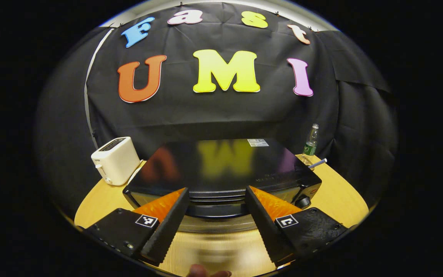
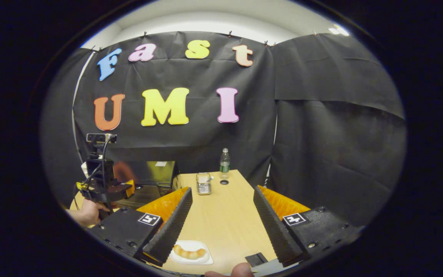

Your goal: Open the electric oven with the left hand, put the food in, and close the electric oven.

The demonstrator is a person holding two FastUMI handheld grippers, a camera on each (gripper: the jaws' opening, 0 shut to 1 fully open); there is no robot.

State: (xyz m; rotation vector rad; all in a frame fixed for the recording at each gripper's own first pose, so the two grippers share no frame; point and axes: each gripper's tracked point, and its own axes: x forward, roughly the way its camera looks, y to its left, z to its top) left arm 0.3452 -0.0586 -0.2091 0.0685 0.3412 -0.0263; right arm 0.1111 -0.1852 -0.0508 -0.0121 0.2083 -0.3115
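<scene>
The black electric oven (image 1: pixel 225 165) stands on the wooden table (image 1: pixel 333 192), seen from above its front. My left gripper (image 1: pixel 217 189) is open, its fingers spread to either side of the oven's front top edge and dark door handle (image 1: pixel 215 211), not pressing on it. In the right gripper view the oven (image 2: pixel 156 173) is at the left, with the left gripper (image 2: pixel 128 189) and the hand (image 2: pixel 87 211) holding it in front. My right gripper (image 2: pixel 222 189) is open and holds nothing. A bread roll (image 2: pixel 189 252) lies on a white plate (image 2: pixel 204 260) just under its left finger.
A white toaster (image 1: pixel 115 159) sits left of the oven. A green-labelled bottle (image 2: pixel 224 161) stands at the table's far end, with a small metal rack (image 2: pixel 204 183) and a dark cap (image 2: pixel 224 182) nearby. A small black object (image 2: pixel 255 259) lies at the near edge.
</scene>
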